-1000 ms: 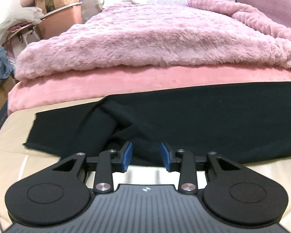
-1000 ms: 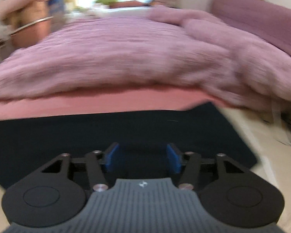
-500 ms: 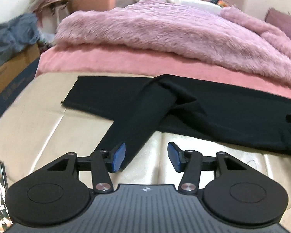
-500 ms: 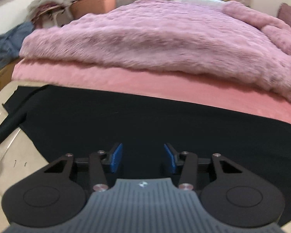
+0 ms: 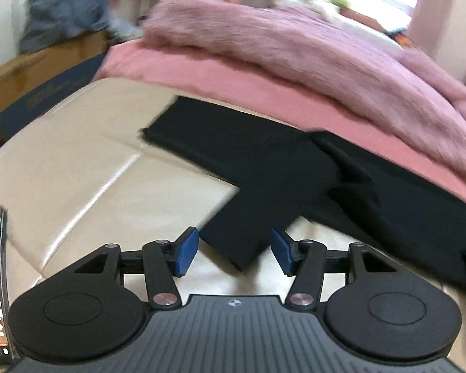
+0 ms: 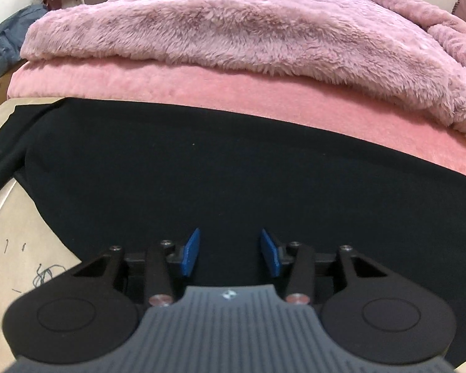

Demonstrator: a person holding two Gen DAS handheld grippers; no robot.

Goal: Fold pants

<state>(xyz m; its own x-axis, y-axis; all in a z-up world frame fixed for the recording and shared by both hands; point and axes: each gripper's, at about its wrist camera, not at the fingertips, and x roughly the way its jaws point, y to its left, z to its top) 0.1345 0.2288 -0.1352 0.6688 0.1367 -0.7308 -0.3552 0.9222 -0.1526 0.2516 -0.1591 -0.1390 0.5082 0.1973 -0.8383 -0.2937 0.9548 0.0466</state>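
Black pants (image 5: 264, 168) laid flat across cream mattress surface (image 5: 77, 168), along lower edge of pink sheet (image 5: 220, 74); in right wrist view pants (image 6: 233, 168) fill centre of frame. One leg end folded toward lower centre of left view, lying between blue pads of left claw (image 5: 235, 250). Left claw seen spread, jaws just opened further, pads not pressing cloth. Right claw (image 6: 230, 250) seen spread over pants, jaws just opened slightly, nothing pinched. Fluffy pink blanket (image 6: 233, 31) piled in upper frame. Cardboard box (image 5: 37, 68) noted at upper left.

a home bedroom: bed (image 6: 264, 118) under a fluffy pink blanket (image 6: 233, 25)
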